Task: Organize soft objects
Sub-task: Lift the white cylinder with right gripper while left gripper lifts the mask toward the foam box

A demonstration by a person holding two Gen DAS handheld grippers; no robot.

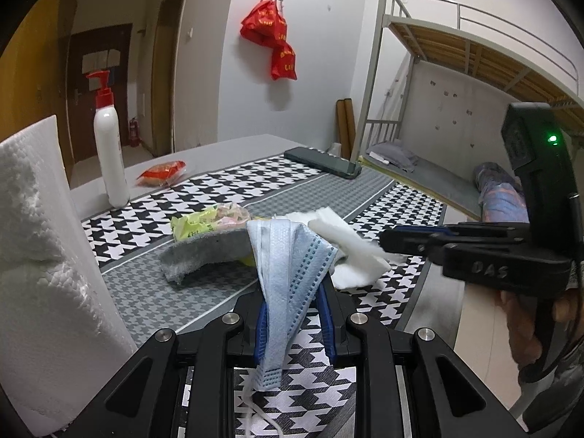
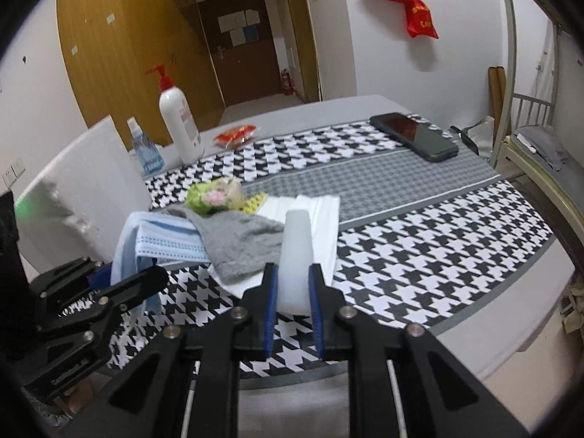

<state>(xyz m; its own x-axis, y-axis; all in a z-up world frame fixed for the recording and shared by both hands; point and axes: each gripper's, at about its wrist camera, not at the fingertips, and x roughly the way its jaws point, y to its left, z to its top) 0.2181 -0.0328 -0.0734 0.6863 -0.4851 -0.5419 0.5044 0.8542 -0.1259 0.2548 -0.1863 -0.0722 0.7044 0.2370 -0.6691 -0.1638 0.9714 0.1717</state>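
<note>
Slippage is our main worry: the blue face mask (image 1: 288,277) is pinched only along a bunched fold by our left gripper (image 1: 292,314), most of it standing free above the pads and its ear loop trailing at the bottom of the frame, so a quick swing could tug it loose or drag the loop across the houndstooth cloth (image 1: 226,182). Our right gripper (image 2: 294,284) is clamped on a white folded pad (image 2: 297,255), also by a narrow edge; being limp, it may sag or slide out if we tilt further. In the left wrist view that pad juts from the right-hand tool at centre right, its tip just over the pile, so we could snag the grey cloth (image 1: 204,252) or the white sheets (image 2: 325,215) beneath. The two grippers sit near each other and might bump. The mask rises at lower centre, directly between our left pads; the pad stands at lower centre between our right pads.
</note>
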